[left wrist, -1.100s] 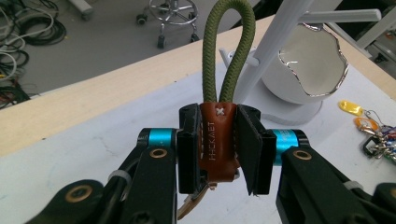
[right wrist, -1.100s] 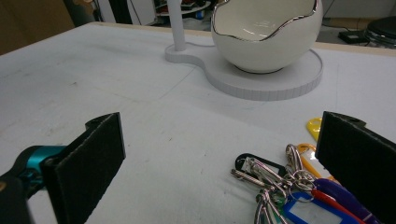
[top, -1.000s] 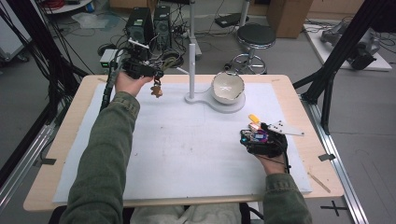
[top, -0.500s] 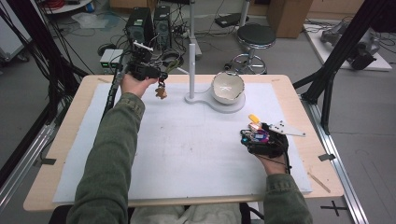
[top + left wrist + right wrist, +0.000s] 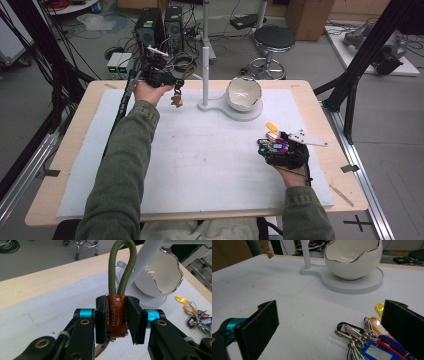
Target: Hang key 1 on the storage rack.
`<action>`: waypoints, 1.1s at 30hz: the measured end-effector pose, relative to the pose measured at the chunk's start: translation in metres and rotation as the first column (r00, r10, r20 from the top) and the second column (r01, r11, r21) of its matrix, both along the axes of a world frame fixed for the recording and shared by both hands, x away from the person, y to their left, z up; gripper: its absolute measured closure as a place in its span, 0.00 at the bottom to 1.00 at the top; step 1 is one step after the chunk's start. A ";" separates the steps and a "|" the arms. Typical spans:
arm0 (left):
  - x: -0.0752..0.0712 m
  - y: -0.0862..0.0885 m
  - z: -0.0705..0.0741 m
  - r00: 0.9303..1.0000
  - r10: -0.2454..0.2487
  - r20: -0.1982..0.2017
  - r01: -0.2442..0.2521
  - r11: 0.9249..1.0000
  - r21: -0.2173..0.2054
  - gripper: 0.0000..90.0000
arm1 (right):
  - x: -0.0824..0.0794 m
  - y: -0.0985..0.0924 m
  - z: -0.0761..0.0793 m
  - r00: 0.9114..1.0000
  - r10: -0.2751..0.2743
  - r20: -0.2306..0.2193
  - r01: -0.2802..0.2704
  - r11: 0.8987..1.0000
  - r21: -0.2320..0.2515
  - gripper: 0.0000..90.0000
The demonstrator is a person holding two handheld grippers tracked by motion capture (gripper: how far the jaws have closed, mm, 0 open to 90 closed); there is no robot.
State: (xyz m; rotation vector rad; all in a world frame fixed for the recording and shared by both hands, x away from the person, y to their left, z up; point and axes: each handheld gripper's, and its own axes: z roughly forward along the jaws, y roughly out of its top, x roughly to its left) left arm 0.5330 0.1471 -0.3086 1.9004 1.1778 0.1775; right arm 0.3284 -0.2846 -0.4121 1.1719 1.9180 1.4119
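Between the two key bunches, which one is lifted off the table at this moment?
The brown leather keychain with the green cord loop: the left gripper holds it clamped in the air. The bunch of coloured key tags lies on the mat.

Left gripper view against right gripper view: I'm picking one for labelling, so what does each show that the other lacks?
Left gripper view alone: the left gripper shut on a brown leather key fob with a green cord loop.

Right gripper view alone: the right gripper, jaws wide apart over the table.

Both: the white bowl on its white stand base, and the bunch of coloured key tags.
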 end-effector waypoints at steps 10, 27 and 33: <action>0.004 -0.007 -0.009 1.000 -0.009 -0.015 0.009 1.000 0.009 0.78 | 0.000 0.000 0.000 1.000 -0.002 -0.006 0.002 1.000 0.000 0.01; 0.009 -0.024 -0.026 0.999 -0.019 -0.033 0.020 1.000 0.020 0.78 | -0.001 -0.002 -0.001 1.000 -0.002 -0.005 0.002 1.000 -0.006 0.01; 0.009 -0.027 -0.029 0.999 -0.016 -0.035 0.017 1.000 0.025 0.78 | -0.001 -0.002 -0.001 1.000 -0.002 -0.005 0.002 1.000 -0.006 0.01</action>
